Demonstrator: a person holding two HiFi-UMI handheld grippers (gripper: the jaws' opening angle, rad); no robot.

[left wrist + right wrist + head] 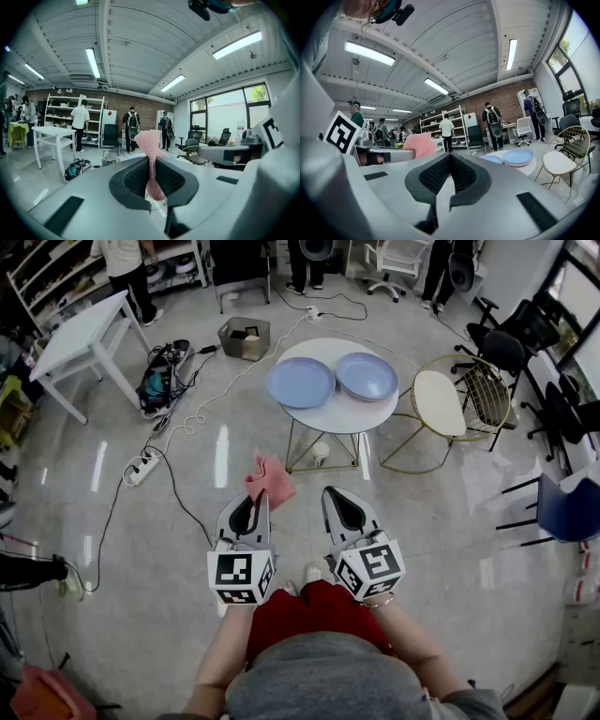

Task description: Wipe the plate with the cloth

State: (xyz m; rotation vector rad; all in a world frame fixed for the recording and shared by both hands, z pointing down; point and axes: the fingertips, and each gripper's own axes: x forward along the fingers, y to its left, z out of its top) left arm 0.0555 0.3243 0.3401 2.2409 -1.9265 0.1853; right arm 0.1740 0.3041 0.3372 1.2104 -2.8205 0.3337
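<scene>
My left gripper (262,491) is shut on a pink cloth (269,478), which sticks up out of the jaw tips (151,151). My right gripper (330,491) is shut with nothing in it; its jaws meet at the tips (450,155). Both are held level at waist height, side by side, well short of the round white table (349,415). Two blue plates lie on that table: the left plate (301,382) and the right plate (367,376), which overlaps it slightly. In the right gripper view the plates (518,157) show ahead to the right and the cloth (420,145) to the left.
A gold wire chair with a white seat (441,402) stands right of the table. Cables and a power strip (142,465) trail over the floor at left, near a bag (164,378) and a white table (84,336). Office chairs (511,343) stand at right. People stand at the back.
</scene>
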